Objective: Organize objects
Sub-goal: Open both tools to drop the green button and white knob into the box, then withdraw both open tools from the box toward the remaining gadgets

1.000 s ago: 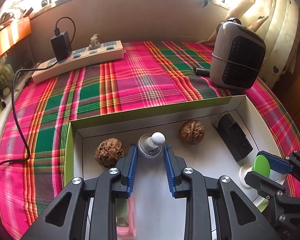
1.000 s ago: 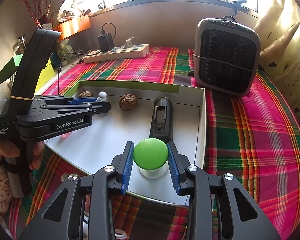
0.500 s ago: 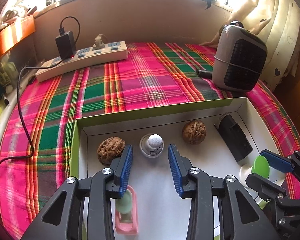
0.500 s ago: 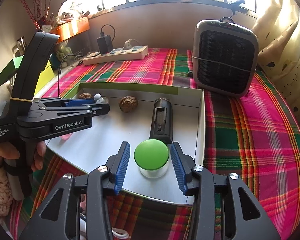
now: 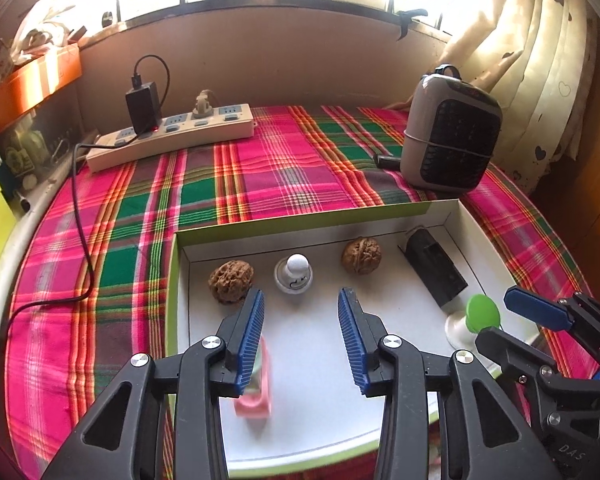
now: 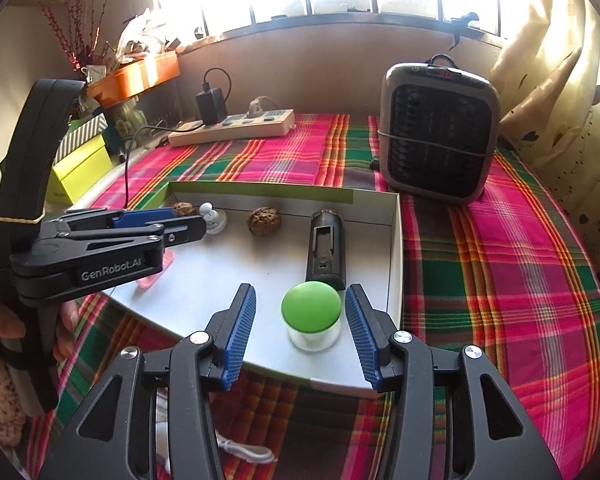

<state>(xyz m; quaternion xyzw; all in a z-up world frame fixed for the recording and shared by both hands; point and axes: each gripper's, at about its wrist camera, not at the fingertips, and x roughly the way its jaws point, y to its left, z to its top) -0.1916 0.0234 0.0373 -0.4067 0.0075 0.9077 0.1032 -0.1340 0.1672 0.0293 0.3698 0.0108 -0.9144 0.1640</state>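
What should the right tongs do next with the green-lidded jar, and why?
Probably draw straight back. The right tongs are opening, pads clear of the green-lidded jar, which stands upright in the white tray near the black cartridge; it looks placed.

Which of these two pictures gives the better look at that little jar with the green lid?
The right wrist view. There the green-lidded jar stands whole and near, lid and clear body both showing, inside the white box. In the left wrist view the same jar sits far to the right, small, its lower part partly hidden behind the other gripper.

Two walnuts (image 5: 231,281) (image 5: 361,255), two tongs (image 5: 300,312) (image 6: 298,316)
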